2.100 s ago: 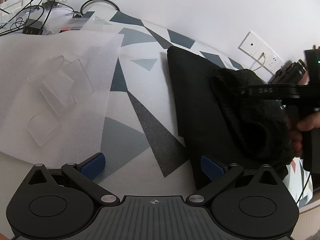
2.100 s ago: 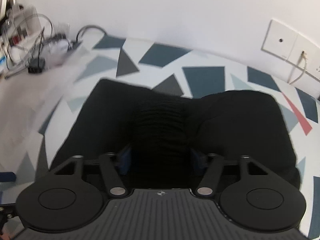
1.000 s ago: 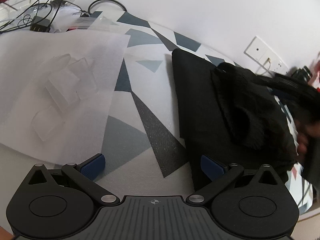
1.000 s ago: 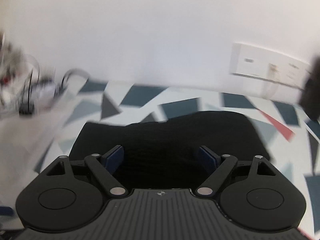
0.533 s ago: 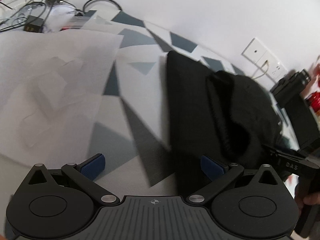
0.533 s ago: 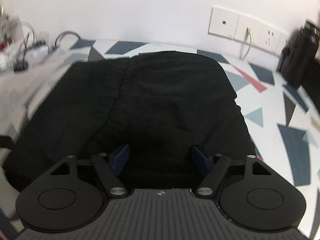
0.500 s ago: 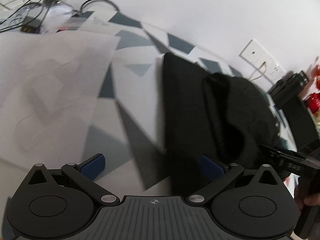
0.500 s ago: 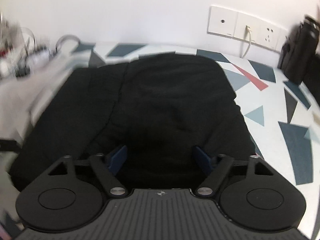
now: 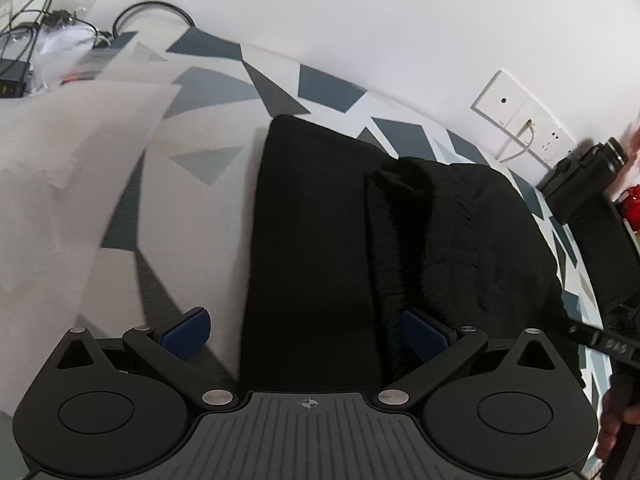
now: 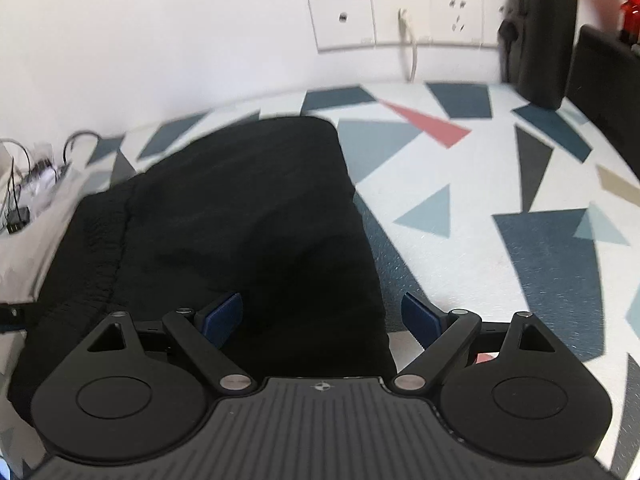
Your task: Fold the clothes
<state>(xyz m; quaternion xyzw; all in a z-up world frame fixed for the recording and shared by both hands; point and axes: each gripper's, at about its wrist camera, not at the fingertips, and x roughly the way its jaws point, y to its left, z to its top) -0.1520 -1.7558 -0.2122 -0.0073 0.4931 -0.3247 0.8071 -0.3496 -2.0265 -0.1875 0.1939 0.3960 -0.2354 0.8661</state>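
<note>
left wrist view: we see a black garment (image 9: 320, 240) folded on the patterned desk (image 9: 192, 152); left tool (image 9: 306, 330) and right tool (image 10: 322, 318) both gape wide, gripping nothing.

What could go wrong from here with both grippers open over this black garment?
The left gripper straddles the black garment at its flat left layer, beside the bunched ribbed fold; closing may catch one layer only and skew the fold. The right gripper spans the garment's right edge, so its grip could slip off. A white foam sheet lies close and could get dragged.
</note>
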